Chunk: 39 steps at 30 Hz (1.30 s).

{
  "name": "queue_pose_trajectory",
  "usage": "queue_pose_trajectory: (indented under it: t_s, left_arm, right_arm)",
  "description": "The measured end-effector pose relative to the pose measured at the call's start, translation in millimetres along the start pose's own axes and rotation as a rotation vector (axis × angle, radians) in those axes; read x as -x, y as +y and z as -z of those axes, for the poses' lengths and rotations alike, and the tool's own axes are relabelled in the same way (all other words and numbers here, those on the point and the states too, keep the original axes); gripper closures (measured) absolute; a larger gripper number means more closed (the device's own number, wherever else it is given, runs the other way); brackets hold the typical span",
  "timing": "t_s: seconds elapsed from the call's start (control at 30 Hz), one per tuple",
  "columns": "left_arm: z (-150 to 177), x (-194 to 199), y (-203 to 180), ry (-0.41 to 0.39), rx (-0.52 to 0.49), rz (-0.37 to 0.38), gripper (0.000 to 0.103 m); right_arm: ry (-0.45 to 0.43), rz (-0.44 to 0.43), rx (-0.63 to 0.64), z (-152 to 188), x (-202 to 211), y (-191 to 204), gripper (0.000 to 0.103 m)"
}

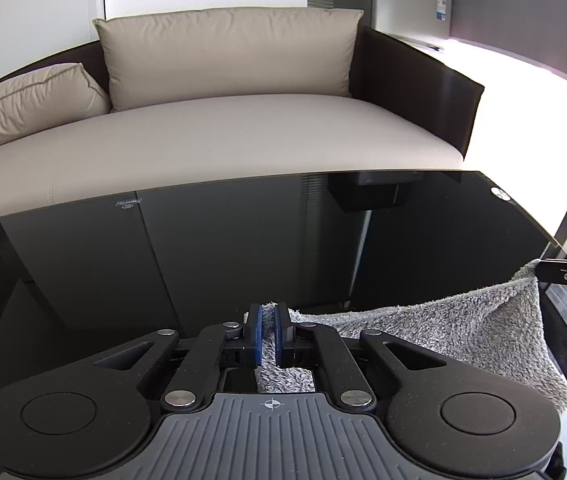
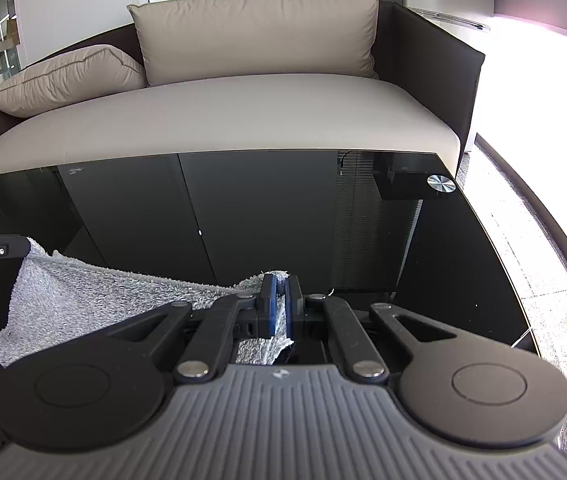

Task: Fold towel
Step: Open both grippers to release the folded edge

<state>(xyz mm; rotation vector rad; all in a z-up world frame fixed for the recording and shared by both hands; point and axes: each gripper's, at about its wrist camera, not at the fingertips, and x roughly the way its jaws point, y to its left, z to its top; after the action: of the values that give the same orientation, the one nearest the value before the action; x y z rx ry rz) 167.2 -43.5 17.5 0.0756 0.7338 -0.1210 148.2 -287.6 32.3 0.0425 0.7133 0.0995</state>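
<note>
Towel: we are holding the grey towel (image 1: 463, 332) stretched between both grippers above the near edge of the black glass table (image 1: 243, 240).
Left gripper: the left gripper (image 1: 270, 320) is pinching one towel corner between its blue pads.
Right gripper: the right gripper (image 2: 282, 300) is clamping the other corner, jaws nearly together.
Hidden: the gripper bodies are covering the towel's lower part, so we cannot tell whether it touches the glass.
Beyond: a beige sofa (image 2: 243, 112) is standing behind the table.
</note>
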Motion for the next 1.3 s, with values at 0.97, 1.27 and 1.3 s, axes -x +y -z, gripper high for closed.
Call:
queue_pose_trajectory:
  t_s: [0.97, 1.27, 1.3]
  left_arm:
    - [35, 8, 5, 0.025, 0.007, -0.011, 0.041]
    - [45, 18, 12, 0.016, 0.024, -0.018, 0.008]
    - [46, 19, 12, 0.018, 0.028, -0.014, 0.007]
  right_arm:
    - [0.029, 0.086, -0.009, 29, -1, -4, 0.056]
    - [0.028, 0.075, -0.021, 34, 3, -2, 0.039]
    - [0.028, 0.073, -0.026, 34, 3, -2, 0.032]
